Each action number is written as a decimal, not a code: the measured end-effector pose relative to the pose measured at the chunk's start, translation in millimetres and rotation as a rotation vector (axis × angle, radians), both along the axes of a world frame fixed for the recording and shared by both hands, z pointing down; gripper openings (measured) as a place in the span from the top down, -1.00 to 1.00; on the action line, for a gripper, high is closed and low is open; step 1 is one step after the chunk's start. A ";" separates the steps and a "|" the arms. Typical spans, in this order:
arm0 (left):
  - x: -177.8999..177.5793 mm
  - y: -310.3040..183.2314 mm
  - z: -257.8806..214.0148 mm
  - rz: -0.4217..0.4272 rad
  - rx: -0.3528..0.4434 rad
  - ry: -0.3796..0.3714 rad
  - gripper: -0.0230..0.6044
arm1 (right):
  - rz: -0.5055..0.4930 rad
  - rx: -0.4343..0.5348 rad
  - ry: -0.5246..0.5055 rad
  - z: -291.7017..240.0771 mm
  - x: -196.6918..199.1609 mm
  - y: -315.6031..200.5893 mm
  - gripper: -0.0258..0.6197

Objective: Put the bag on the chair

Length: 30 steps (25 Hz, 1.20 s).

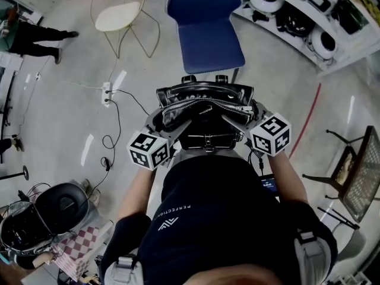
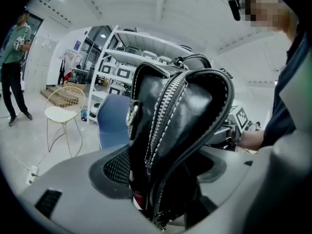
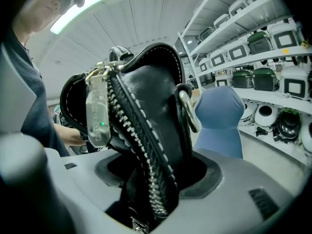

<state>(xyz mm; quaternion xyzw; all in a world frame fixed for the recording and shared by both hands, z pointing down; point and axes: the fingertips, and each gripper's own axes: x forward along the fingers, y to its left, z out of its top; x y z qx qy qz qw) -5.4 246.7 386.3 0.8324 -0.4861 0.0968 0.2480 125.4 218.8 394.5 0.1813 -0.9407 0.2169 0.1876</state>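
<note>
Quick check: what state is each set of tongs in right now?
Left tongs: shut on one end of the black bag.
Right tongs: shut on the bag's other end.

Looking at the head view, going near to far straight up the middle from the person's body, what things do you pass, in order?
Dark navy shirt → black leather zipped bag → blue padded chair.

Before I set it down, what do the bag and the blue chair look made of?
The bag looks like black leather or an imitation, glossy: highlights on its folds, pale stitching, a metal-toothed zipper. The blue chair looks matte, fabric or moulded plastic; its texture is too small to tell.
</note>
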 end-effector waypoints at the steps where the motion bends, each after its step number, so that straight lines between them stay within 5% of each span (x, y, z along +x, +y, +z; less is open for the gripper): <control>1: -0.5 -1.6 -0.6 0.001 0.002 -0.001 -0.17 | 0.002 0.000 -0.001 -0.2 -0.4 -1.3 0.05; 12: -16.4 -47.6 4.6 0.048 -0.005 0.005 -0.16 | 0.058 -0.017 0.005 3.9 -15.1 -40.5 0.05; 30: -103.5 -156.6 28.1 0.090 -0.051 0.026 -0.08 | 0.127 -0.025 0.036 14.3 -99.3 -138.8 0.07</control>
